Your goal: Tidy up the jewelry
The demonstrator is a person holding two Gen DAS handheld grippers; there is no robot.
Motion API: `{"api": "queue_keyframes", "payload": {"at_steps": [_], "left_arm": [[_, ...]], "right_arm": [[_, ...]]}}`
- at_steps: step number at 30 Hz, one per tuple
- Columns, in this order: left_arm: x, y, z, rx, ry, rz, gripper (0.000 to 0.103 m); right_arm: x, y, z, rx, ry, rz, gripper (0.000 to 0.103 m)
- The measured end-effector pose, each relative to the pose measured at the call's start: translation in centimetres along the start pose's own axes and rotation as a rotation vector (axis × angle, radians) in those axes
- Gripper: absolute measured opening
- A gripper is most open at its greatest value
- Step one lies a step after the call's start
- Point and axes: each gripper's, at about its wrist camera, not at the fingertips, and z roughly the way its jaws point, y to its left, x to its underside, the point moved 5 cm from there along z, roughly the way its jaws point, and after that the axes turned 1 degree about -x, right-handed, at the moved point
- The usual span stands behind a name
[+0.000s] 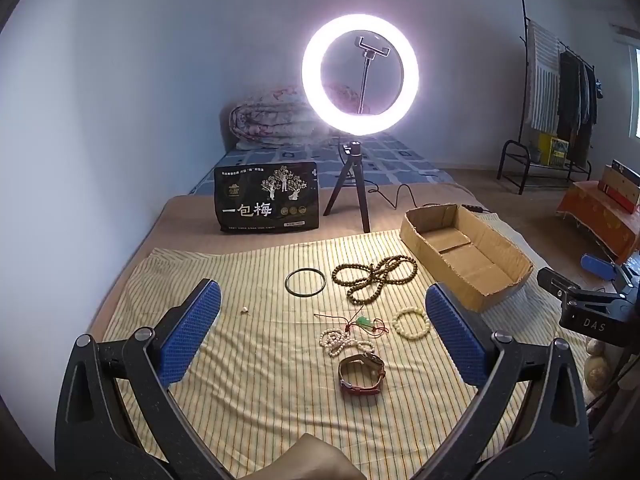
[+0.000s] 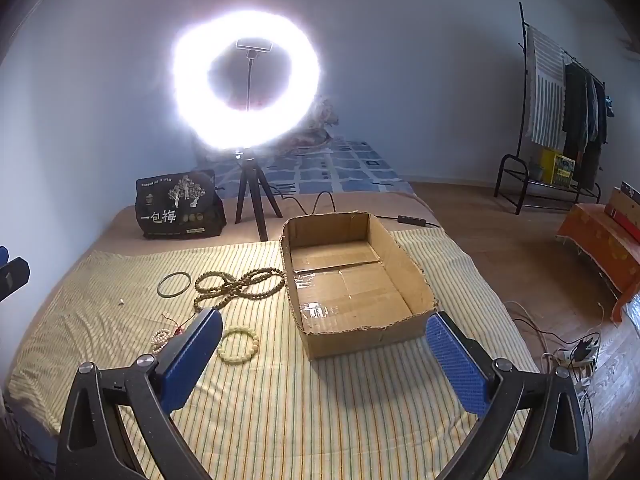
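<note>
Both tongs are hanging released, nothing between them. Left tongs [image 1: 322, 312] are facing the jewelry on the striped cloth [image 1: 240, 380]; the watch [image 1: 362, 374] is lying nearest. Right tongs [image 2: 324, 334] are fronting the empty cardboard box [image 2: 404, 264].

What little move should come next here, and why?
Probably lower the left gripper onto the red-strapped watch, the piece lying nearest in front of it. Its jaws stand wide open and hold nothing, every piece lies loose on the striped cloth, and the cardboard box has nothing in it. The right gripper faces that box, also open.
</note>
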Motion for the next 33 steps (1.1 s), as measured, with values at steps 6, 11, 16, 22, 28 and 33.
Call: {"api": "queue_keyframes", "payload": {"at_steps": [6, 11, 16, 22, 28, 33], "left_arm": [[-0.8, 0.2, -0.1, -0.001, -0.008, -0.009, 0.103], [-1.8, 0.4, 0.2, 0.001, -0.011, -0.014, 0.103], [-0.5, 0.1, -0.8, -0.001, -0.022, -0.009, 0.103], [-0.5, 0.1, -0.9, -0.002, -0.021, -0.010, 0.103], [-0.5, 0.1, -0.9, -0.001, -0.024, -0.010, 0.103], [-0.6, 0.1, -1.0, -0.001, -0.024, -0.009, 0.103]], "right_arm": [[0.0, 0.0, 0.0, 0.002, -0.005, 0.004, 0.103], [0.0, 0.0, -0.3, -0.001, -0.009, 0.001, 0.103], [-0.1, 0.1, -0.2, -0.002, -0.006, -0.003, 0.103], [0.0, 0.2, -0.2, -0.006, -0.002, -0.007, 0.103], [0.0, 0.3, -0.2, -0.006, -0.004, -0.008, 0.103], [0.0, 0.3, -0.2, -0.005, -0.005, -0.008, 0.103]]}}
